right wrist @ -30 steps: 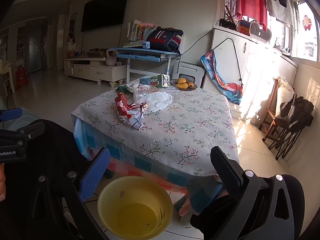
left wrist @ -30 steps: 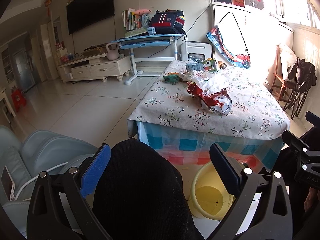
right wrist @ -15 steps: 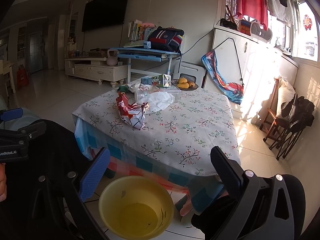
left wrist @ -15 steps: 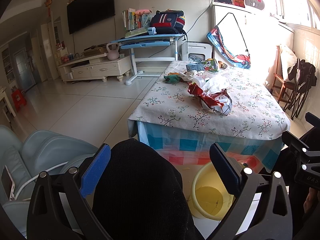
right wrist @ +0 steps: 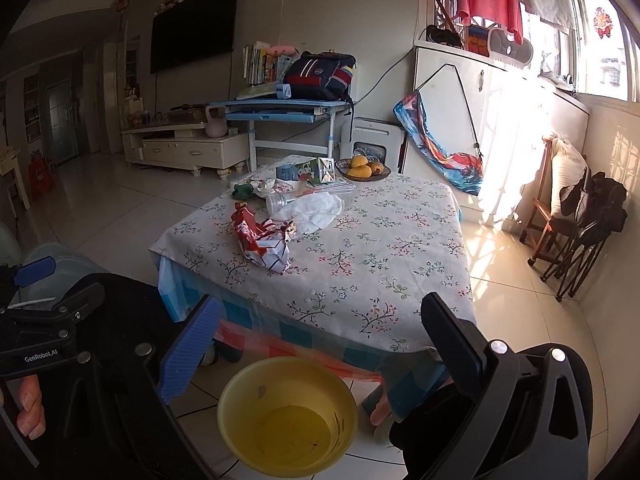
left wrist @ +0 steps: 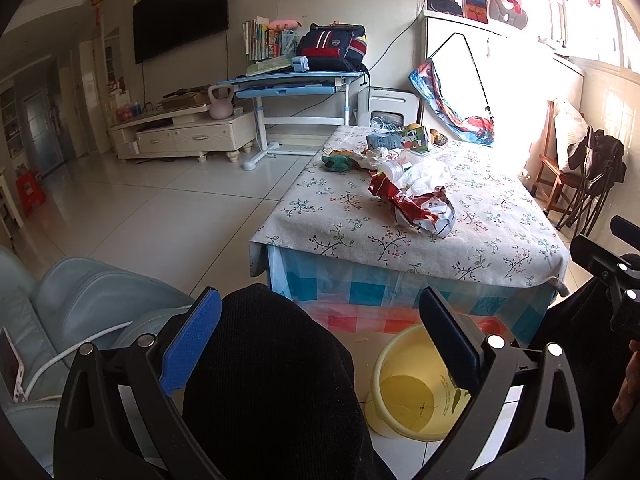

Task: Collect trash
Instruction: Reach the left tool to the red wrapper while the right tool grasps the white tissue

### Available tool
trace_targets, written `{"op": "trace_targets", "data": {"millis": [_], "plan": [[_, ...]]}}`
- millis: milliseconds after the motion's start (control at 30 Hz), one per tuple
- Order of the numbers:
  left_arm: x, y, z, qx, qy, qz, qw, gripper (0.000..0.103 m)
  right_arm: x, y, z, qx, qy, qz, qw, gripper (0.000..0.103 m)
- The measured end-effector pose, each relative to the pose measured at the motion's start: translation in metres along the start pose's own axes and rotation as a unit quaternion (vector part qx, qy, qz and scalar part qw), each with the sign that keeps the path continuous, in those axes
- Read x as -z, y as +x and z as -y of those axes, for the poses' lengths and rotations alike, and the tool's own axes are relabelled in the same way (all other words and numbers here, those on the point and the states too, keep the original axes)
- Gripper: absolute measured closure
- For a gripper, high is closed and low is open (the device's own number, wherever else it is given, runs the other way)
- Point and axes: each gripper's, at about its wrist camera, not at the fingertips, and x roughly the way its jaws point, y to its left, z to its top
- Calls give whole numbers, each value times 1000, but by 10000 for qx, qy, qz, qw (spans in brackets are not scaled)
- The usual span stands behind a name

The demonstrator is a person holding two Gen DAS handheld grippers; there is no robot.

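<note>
Red wrapper (right wrist: 262, 242) beyond right tongs (right wrist: 316, 346)

The tablecloth (right wrist: 360, 256) was cream with little red, blue and green flower sprigs, and under it hung a blue-and-white check skirt (left wrist: 360, 292) with an orange-red stripe along the bottom. Mid-frame sat a crumpled red and white wrapper (right wrist: 264, 242) next to a white plastic bag (right wrist: 316, 210). The bucket (right wrist: 288, 416) at the bottom of the frame was plain yellow. One pad (left wrist: 192, 344) on each gripper was bright blue, the other black. Upper middle, the desk (left wrist: 296, 80) was light blue with a navy, red and yellow backpack (left wrist: 334, 46) on top. The small green lump (left wrist: 338, 160) on the table was maybe a toy, too blurry to say.
</note>
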Motion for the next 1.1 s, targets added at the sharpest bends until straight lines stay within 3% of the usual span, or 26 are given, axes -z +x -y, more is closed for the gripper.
{"op": "trace_targets", "data": {"millis": [367,1100], "plan": [[-36,36,12,121,99,-54,9999,7,-10,15,-9,-92,-214,-58,9997,6],[-90,158,35,221,-40,-449,9987,7,-38,109,-2,-226,-243,-740,9967,6]]}}
